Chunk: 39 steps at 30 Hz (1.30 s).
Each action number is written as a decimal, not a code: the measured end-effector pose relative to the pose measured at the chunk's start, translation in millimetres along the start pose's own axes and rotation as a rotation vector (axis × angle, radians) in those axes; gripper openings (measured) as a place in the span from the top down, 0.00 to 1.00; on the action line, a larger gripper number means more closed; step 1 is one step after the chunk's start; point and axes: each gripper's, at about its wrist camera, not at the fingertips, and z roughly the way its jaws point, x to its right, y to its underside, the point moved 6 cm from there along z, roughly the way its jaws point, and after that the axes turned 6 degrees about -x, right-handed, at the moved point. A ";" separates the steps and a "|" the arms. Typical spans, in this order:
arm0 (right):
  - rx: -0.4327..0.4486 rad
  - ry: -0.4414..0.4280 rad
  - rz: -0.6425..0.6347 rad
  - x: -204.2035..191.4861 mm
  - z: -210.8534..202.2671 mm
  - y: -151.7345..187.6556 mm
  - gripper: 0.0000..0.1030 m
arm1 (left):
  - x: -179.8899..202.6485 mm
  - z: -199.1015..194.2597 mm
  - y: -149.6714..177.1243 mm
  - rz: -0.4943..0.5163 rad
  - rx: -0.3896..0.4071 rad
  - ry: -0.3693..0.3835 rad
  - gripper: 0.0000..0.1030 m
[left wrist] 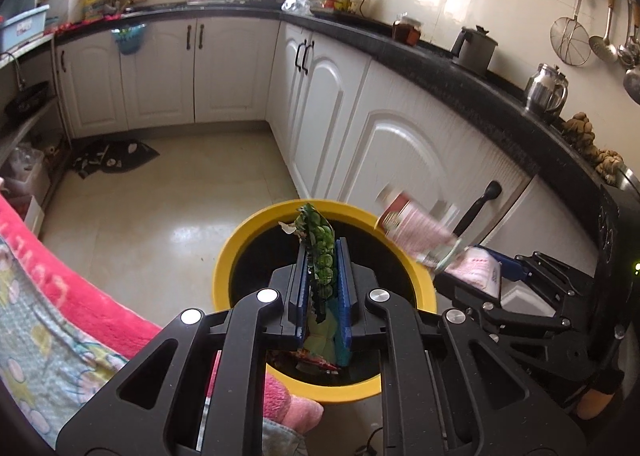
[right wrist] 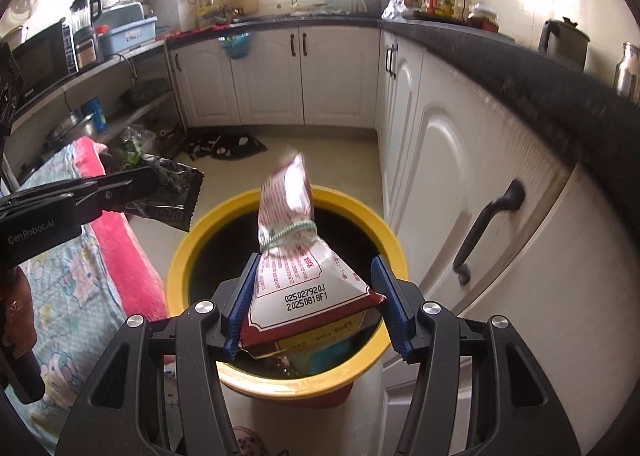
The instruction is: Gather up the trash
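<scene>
Black tongs (right wrist: 316,296) with blue ribbed pads (right wrist: 394,312) (silver screws, white "GenRobot.AI" lettering).

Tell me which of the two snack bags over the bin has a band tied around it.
The red-and-white bag at the right gripper, cinched by a pale green band. The green pea-print bag in the left gripper has none visible.

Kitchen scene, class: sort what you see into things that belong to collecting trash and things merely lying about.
Belongs to the job:
green wrapper in left tongs
red-and-white packet between right tongs
yellow-rimmed bin

Lying about:
kettle
strainer
dark floor mat
</scene>
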 end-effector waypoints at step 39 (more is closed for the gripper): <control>-0.112 -0.011 0.026 0.1 45.9 20.4 0.31 | -36.4 26.2 25.9 -0.054 -0.161 -0.095 0.41</control>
